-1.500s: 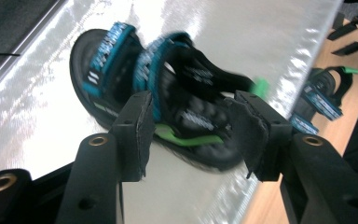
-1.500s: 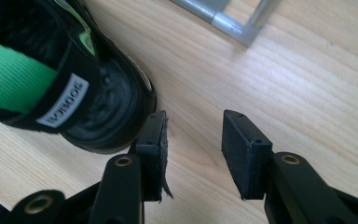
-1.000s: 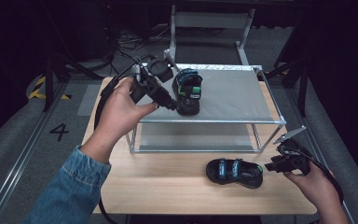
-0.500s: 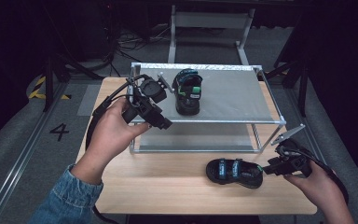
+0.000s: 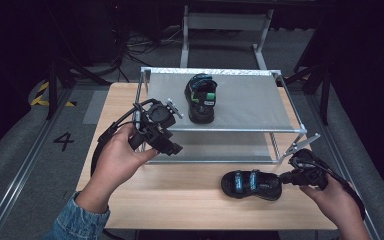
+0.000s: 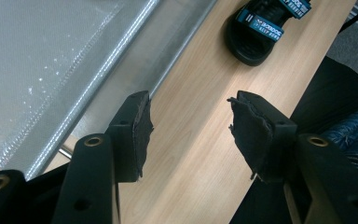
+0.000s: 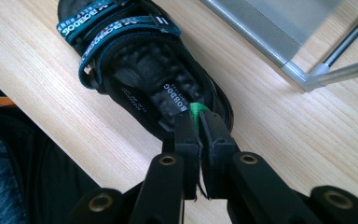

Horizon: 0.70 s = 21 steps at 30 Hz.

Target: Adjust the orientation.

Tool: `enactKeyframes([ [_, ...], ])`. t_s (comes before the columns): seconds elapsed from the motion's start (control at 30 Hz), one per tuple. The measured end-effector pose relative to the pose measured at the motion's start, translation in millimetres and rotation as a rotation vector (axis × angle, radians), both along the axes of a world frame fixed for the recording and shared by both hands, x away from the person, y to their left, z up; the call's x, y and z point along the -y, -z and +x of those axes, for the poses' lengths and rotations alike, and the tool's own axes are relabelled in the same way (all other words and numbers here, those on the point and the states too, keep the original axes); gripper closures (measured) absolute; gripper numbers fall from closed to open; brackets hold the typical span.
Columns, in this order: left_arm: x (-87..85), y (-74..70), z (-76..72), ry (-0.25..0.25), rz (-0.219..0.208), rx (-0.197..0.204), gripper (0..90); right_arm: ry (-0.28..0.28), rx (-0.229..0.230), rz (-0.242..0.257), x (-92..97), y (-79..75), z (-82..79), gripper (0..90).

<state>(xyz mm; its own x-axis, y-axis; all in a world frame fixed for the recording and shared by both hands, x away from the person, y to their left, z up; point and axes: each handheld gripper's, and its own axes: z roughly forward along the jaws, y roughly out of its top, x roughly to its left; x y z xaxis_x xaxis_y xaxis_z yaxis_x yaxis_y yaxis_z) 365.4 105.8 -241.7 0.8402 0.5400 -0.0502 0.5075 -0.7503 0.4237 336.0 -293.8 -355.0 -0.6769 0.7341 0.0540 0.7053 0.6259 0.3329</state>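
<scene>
Right gripper (image 7: pixel 198 122) just clenched on green heel tab (image 7: pixel 196 110) of black sandal (image 5: pixel 251 184), flat on table (image 5: pixel 190 200) at five o'clock. Left gripper (image 6: pixel 190 122) released, hovering at nine o'clock beside shelf rack (image 5: pixel 250 102).

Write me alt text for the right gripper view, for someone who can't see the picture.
The right gripper has its two black jaws closed on the green heel tab of a black sandal with teal straps, which lies on a light wooden table. A corner of a metal rack stands at the upper right.
</scene>
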Motion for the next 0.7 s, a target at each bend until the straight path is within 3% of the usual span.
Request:
enactKeyframes([
  [0.1,-2.7,4.3,-2.3,-0.011,0.011,0.033,48.6,-0.015,-0.005,0.004,-2.7,-2.3,-3.5,86.8],
  [0.4,-11.9,22.7,-2.0,-0.042,0.016,0.019,48.6,-0.076,-0.032,-0.010,-20.6,-10.1,-21.5,86.6],
  [0.57,-13.6,31.5,-2.8,-0.038,0.016,0.008,48.6,-0.110,-0.058,-0.016,-36.5,-6.9,-28.6,86.7],
  [0.7,-14.7,37.8,-2.3,-0.032,0.002,-0.005,48.6,-0.151,-0.051,-0.012,-50.6,-7.7,-34.4,86.6],
])
